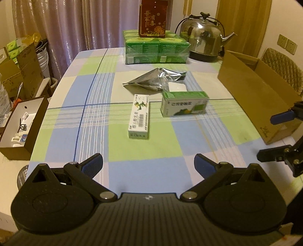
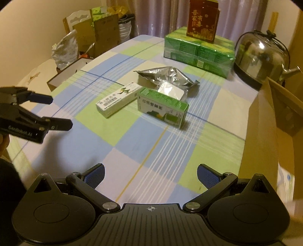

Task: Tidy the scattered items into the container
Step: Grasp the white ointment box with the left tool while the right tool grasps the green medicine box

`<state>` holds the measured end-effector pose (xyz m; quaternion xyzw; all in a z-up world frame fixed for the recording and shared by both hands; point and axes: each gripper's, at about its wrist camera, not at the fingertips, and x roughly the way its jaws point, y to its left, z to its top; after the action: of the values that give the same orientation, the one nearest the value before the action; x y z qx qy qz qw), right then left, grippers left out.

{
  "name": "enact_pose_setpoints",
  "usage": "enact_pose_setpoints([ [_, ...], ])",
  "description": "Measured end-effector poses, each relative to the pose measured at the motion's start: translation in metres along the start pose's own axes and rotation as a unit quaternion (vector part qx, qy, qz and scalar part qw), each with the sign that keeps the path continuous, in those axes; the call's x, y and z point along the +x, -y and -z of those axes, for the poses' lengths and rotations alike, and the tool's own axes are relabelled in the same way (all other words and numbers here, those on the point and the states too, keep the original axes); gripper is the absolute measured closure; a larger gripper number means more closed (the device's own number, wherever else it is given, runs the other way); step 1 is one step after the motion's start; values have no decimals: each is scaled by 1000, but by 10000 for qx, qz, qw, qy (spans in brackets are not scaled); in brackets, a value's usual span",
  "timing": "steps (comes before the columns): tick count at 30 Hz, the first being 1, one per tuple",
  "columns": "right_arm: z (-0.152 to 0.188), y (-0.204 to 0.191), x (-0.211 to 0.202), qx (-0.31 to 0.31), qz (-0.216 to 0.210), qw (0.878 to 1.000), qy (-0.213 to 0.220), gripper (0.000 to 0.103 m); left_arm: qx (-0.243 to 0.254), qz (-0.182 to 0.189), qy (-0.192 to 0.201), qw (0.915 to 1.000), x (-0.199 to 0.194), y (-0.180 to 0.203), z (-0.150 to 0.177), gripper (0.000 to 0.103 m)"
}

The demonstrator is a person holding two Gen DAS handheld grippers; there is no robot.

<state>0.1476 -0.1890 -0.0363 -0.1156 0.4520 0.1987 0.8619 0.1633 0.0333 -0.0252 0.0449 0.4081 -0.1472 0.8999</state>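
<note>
left wrist: low, near edge, facing across table [image 1: 132, 151] | right wrist: same, angled leftward | shared: tabletop centre

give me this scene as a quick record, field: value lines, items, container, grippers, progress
surface: table with checked cloth
loose items: white carton; green carton; silver foil pouch; small white pack lying on the pouch
container: cardboard box, at the table's right edge, open top
left gripper: open, holds nothing
right gripper: open, holds nothing
background: stack of green packs, red box on top, steel kettle
progress: no loose item visible in the box yet
</note>
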Motion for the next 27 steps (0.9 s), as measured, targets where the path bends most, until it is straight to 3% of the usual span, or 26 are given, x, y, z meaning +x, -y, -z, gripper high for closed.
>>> enact_pose_setpoints([
  [12,-56,35,66,-716,-19,9974,56,2,392,-12,-198,9990,83,-18,-41,18],
  [22,-84,43,117,-1627,-198,9865,-55,9,748,103,-450,9961,137,-8,-51,29],
  [27,-89,43,133,-1837,-268,9825,-139,16,726,151,-453,9962,148,-8,-55,44],
])
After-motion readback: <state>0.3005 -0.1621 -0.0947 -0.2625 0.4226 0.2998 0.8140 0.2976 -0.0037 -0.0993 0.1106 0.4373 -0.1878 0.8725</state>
